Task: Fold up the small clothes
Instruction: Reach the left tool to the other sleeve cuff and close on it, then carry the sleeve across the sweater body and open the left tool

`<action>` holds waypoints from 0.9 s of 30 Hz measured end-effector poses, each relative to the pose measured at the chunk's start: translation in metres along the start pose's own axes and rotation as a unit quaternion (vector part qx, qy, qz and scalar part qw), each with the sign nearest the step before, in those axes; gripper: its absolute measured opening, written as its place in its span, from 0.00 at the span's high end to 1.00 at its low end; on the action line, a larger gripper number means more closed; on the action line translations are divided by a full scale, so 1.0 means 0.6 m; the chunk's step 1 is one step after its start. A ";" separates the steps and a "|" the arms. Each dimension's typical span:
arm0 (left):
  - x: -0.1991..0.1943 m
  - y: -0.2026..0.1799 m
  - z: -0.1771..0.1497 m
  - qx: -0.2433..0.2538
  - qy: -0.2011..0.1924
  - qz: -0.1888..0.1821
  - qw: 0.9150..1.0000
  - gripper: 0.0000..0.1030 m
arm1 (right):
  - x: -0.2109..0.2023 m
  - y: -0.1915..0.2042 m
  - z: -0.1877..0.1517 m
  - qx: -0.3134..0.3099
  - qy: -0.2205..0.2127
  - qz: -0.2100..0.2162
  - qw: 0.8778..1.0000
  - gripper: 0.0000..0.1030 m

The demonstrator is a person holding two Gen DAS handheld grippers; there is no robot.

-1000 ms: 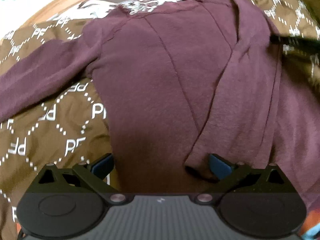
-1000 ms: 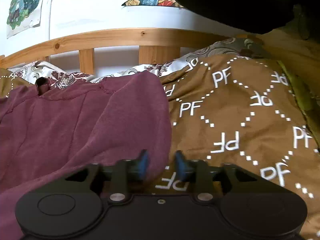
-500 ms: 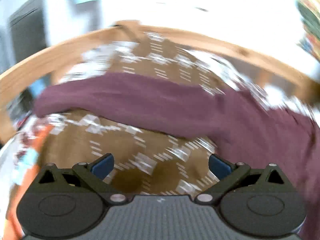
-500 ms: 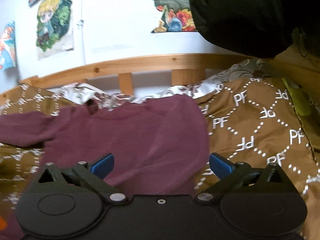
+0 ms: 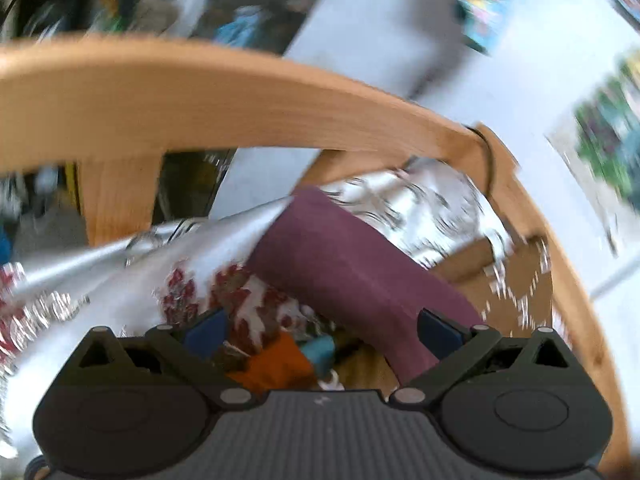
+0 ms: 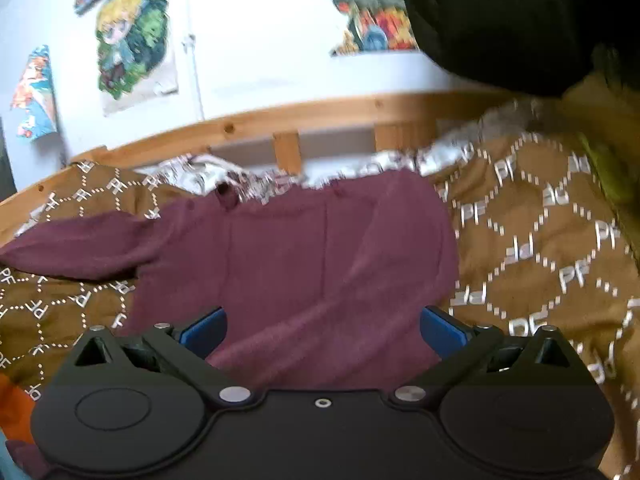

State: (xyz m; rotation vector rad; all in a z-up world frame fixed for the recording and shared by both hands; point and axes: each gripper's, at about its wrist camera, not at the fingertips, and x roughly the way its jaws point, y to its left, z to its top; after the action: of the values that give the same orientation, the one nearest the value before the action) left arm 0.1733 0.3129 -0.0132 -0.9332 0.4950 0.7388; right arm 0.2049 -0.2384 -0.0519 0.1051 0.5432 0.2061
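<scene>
Bedroom setting: a bed with a wooden frame [image 6: 280, 120] against a white wall hung with posters [image 6: 132, 40]. Bed surface is a brown quilt [image 6: 540, 248] printed with white lettering, with a patterned sheet showing at the far edge.

Sweater [image 6: 312, 256], maroon, lies spread on the quilt, roughly central in the right wrist view, collar toward the far side. Its right side appears turned in over the body, giving a straight right edge. Left sleeve [image 6: 76, 248] extends flat to the left, unfolded.

Right hand-held gripper [image 6: 322, 330]: jaws wide apart, nothing between the pads, poised above the near part of the sweater without visible contact.

Left hand-held gripper [image 5: 320, 334]: jaws wide, holding nothing. Its view is blurred and tilted, looking toward the frame corner, with the sleeve [image 5: 352, 276] running from the far sheet to just beside the right-hand pad. Contact cannot be confirmed.

Assessment: task is at an early to middle stage. One side fold looks done. Remaining, in my judgement: bring the left sleeve and side across, then fold the body bottom to top
</scene>
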 end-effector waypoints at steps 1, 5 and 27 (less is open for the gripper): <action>0.007 0.006 0.001 -0.015 0.000 -0.003 1.000 0.01 | 0.005 -0.004 -0.002 0.005 0.008 -0.002 1.000 0.01; 0.008 -0.002 -0.005 -0.006 -0.031 0.006 0.999 0.19 | 0.023 -0.017 -0.008 0.026 0.032 -0.005 0.999 0.01; -0.170 -0.188 -0.151 0.256 -0.219 -0.285 0.897 1.00 | 0.035 -0.010 -0.009 0.015 0.038 0.002 0.999 0.01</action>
State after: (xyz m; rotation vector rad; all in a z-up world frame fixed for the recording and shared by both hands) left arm 0.1851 0.1566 0.0688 -0.3540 -0.0071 0.2366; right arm 0.2208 -0.2392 -0.0680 0.1281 0.6216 0.2054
